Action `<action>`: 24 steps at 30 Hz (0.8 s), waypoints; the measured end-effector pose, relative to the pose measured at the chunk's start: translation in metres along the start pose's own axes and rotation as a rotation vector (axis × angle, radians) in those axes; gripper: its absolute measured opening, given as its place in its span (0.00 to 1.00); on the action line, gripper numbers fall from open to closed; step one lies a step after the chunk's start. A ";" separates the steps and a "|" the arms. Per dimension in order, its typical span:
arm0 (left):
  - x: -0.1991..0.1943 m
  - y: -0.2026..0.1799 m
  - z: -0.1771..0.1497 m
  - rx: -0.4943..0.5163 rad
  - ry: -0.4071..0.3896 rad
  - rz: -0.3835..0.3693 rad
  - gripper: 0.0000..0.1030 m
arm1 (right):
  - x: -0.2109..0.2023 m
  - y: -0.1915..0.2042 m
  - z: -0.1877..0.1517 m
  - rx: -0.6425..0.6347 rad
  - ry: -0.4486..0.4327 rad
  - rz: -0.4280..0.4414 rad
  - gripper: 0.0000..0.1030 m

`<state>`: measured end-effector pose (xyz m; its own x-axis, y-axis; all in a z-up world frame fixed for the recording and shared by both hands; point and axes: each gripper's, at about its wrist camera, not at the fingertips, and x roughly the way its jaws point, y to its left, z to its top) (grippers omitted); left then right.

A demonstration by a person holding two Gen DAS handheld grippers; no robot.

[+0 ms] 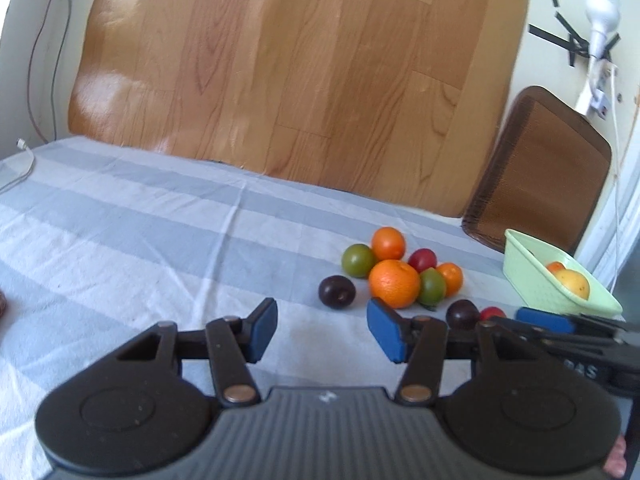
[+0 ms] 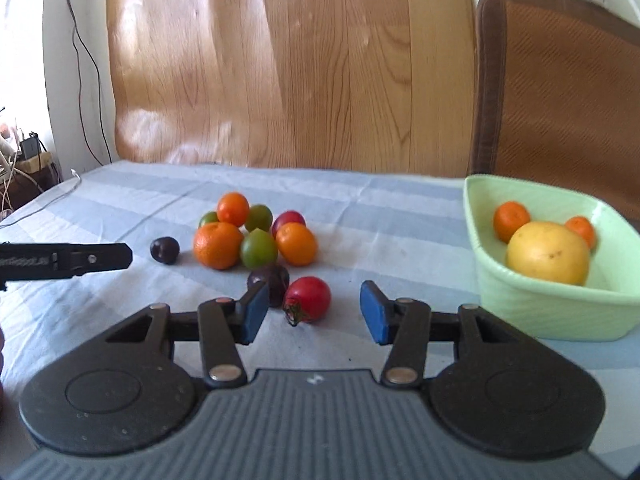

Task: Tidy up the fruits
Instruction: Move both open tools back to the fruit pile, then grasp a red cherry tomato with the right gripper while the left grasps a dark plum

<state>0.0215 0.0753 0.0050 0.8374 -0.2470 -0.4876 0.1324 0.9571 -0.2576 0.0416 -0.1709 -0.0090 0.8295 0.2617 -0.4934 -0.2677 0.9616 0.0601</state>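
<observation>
A pile of fruit lies on the striped cloth: oranges [image 2: 218,245], green fruits [image 2: 258,248], a red plum [image 2: 289,219] and dark plums [image 2: 165,250]. A red tomato [image 2: 309,299] lies just ahead of my open right gripper [image 2: 314,312], with a dark plum [image 2: 270,280] beside its left finger. A pale green basket [image 2: 492,280] at the right holds a yellow fruit [image 2: 549,258] and two small oranges. My left gripper [image 1: 322,330] is open and empty, short of the pile [image 1: 394,284]; the basket [image 1: 532,284] shows at its right.
A wooden board [image 2: 300,64] leans against the wall behind the table. A brown mat [image 2: 560,92] stands behind the basket. A white cable [image 1: 20,168] lies at the far left. The right gripper's finger [image 1: 544,320] shows in the left wrist view.
</observation>
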 end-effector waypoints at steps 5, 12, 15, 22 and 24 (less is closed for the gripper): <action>-0.003 -0.009 -0.001 0.056 -0.025 -0.025 0.49 | 0.005 -0.003 -0.001 0.025 0.043 0.053 0.28; 0.007 -0.054 0.003 0.144 0.032 -0.172 0.49 | -0.033 -0.015 -0.021 0.039 0.001 -0.012 0.29; 0.029 -0.086 0.007 0.211 0.072 -0.148 0.49 | -0.046 -0.020 -0.029 0.008 -0.002 -0.079 0.29; 0.069 -0.108 0.000 0.219 0.164 -0.084 0.42 | -0.048 -0.043 -0.033 0.070 0.010 -0.079 0.29; 0.070 -0.109 -0.001 0.216 0.157 -0.064 0.31 | -0.044 -0.044 -0.032 0.078 0.025 -0.063 0.30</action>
<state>0.0651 -0.0466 -0.0014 0.7336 -0.3119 -0.6038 0.3065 0.9448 -0.1158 0.0008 -0.2274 -0.0179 0.8308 0.1989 -0.5199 -0.1751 0.9799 0.0951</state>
